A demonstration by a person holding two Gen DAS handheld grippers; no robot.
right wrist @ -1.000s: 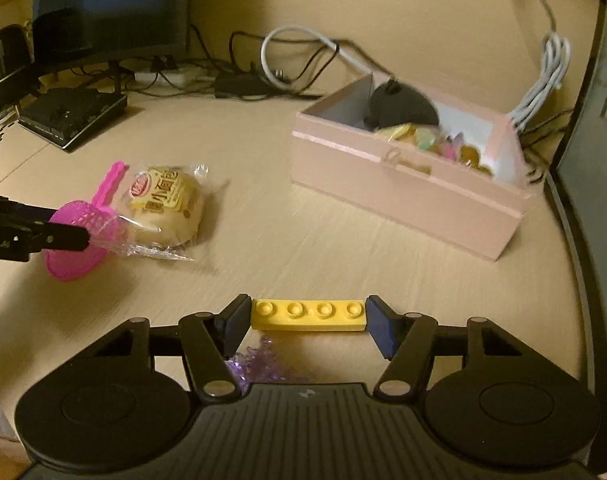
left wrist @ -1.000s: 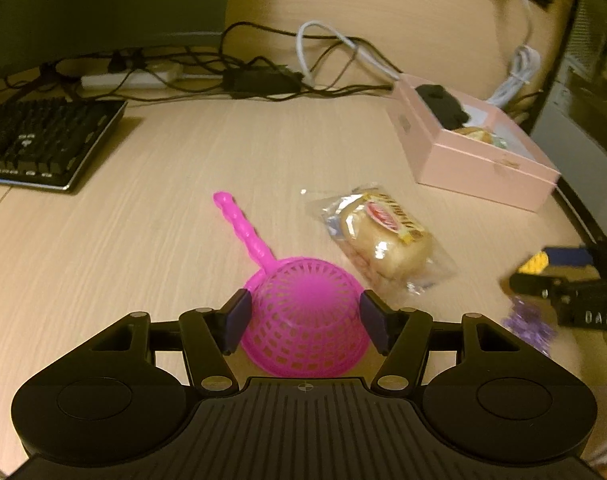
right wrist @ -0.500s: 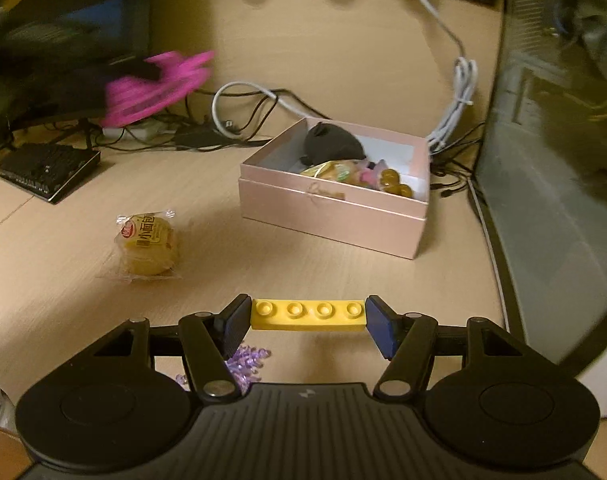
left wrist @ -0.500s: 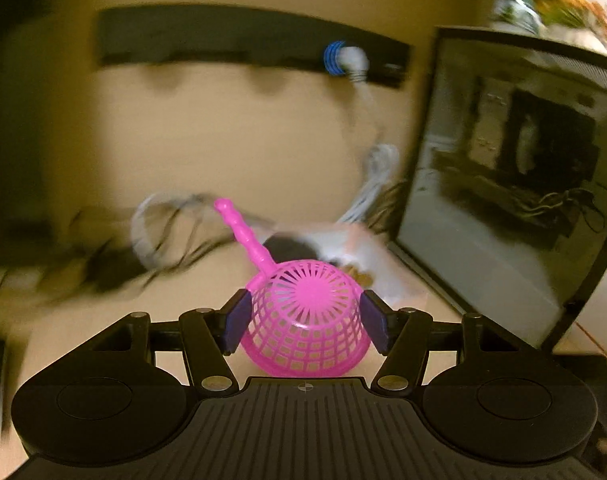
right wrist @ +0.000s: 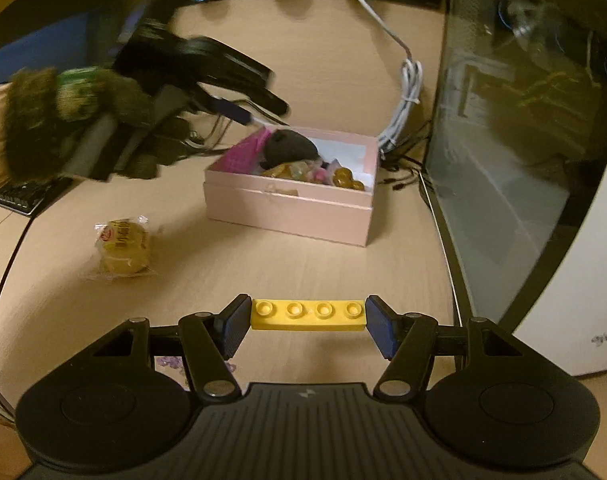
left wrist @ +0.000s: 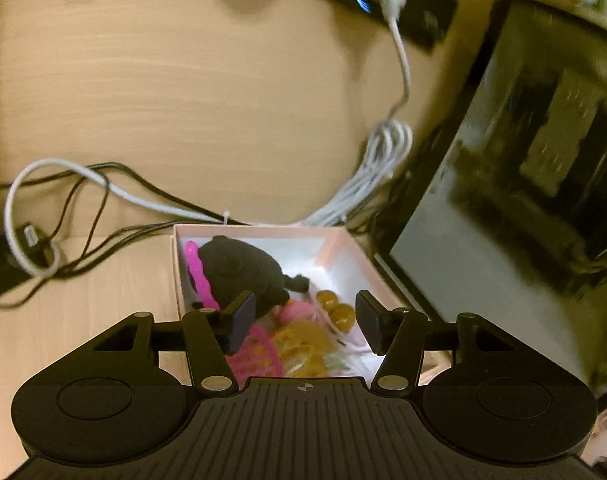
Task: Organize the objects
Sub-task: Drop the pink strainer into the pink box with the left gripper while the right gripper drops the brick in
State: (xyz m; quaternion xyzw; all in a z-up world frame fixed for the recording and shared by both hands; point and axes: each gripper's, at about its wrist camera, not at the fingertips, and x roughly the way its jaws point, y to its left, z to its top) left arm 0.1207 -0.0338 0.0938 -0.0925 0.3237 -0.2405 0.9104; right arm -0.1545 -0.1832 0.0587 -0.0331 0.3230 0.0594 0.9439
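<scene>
Above the pink box, left gripper spread wide, gripping nothing; pink strainer lying inside at 7 o'clock, possibly brushing the left finger. Right gripper clamped on yellow brick. Wrapped bun on the desk at 10 o'clock, black pouch in the box.

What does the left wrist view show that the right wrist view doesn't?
Left wrist only: the left gripper open above the box, looking straight down into it, and the strainer's basket below its fingers.

Right wrist only: the right gripper shut on the yellow brick, the wrapped bun and purple bits on the desk, and the box's outer front wall.

Both: the pink box, the pink strainer and black object inside, the white cable.
</scene>
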